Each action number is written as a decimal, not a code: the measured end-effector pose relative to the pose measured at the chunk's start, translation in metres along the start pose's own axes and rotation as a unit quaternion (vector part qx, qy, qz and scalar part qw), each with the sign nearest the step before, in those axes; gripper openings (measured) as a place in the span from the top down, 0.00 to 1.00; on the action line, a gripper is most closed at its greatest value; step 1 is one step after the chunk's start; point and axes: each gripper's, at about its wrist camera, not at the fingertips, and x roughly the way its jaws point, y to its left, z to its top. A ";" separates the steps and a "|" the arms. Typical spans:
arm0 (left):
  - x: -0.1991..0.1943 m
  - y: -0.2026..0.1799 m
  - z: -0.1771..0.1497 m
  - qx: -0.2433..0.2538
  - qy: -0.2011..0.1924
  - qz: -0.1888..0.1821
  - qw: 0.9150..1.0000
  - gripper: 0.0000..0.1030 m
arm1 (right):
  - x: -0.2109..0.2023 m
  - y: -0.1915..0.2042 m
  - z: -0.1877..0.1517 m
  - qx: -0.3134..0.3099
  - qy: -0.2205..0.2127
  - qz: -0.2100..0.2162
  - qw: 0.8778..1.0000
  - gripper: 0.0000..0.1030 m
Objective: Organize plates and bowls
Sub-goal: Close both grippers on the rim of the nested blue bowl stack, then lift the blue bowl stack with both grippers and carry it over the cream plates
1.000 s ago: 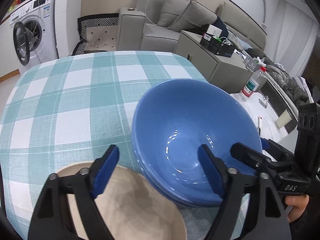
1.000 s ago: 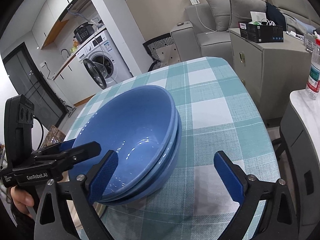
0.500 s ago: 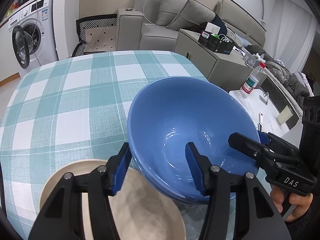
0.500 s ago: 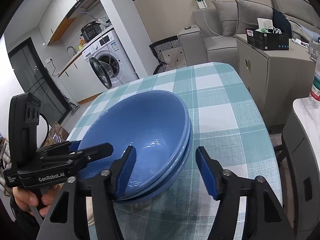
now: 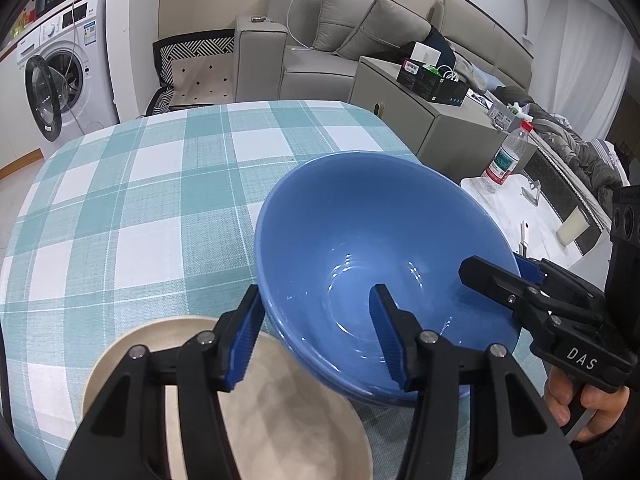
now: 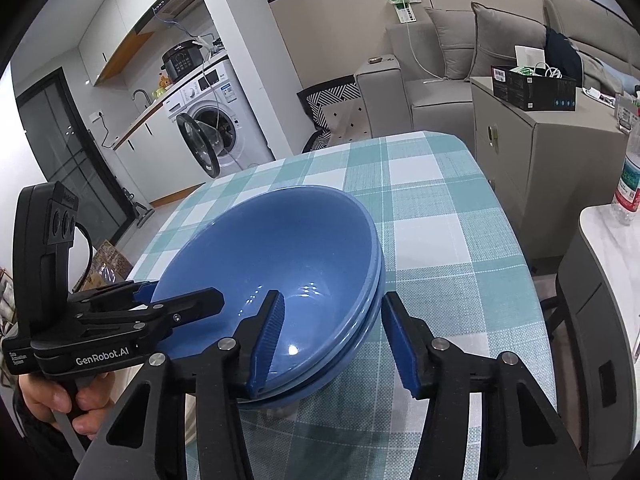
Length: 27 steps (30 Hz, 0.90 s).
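Here the bowls (image 5: 360, 264) sit nested on the table (image 5: 132, 208), rim between both jaws — left gripper (image 5: 316, 336) and right gripper (image 6: 332, 340) straddle opposite sides, half-spread, not yet pinching; plate (image 5: 280, 408) beside.

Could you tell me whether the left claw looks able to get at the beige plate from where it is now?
Probably yes: the beige plate lies directly beneath the left claw, uncovered. But the claw now straddles the blue bowls' near rim and must back off first.
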 end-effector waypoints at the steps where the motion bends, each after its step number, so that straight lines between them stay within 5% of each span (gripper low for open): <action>1: 0.000 0.000 0.000 0.000 0.000 0.000 1.000 0.48 | 0.000 0.000 0.000 0.000 0.000 0.000 1.000 0.49; 27: -0.017 -0.010 0.004 0.010 -0.016 0.005 1.000 0.48 | -0.018 0.000 0.006 -0.004 -0.026 0.001 1.000 0.49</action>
